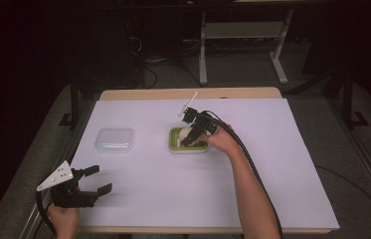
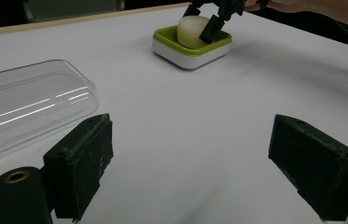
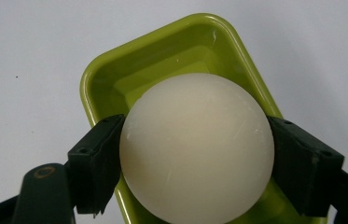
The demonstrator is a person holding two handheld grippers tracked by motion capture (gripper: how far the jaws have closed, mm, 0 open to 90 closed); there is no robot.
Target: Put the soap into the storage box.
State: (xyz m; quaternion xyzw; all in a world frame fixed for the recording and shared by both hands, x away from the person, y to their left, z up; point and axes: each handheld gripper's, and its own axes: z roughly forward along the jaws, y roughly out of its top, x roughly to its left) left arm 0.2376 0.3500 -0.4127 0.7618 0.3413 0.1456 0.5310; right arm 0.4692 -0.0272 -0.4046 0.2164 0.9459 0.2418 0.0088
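Two grippers are in use over a counter [image 1: 272,164] covered with a white sheet. The right gripper [image 1: 193,130] is positioned at the green tray [image 1: 173,142] near the counter centre, with its fingers [image 3: 94,163] clamped on opposite sides of a white ball [image 3: 196,147]. The ball sits inside the tray, above the tray floor; whether it touches the floor cannot be determined. In the left gripper view, the same ball [image 2: 191,31] is visible in the tray [image 2: 188,52], held by the far gripper. The left gripper [image 1: 96,180] is held near the front left corner of the counter, fingers [image 2: 80,158] spread wide apart and grasping nothing. A clear plastic lid [image 1: 114,140] lies flat on the sheet, left of the tray and well apart from it.
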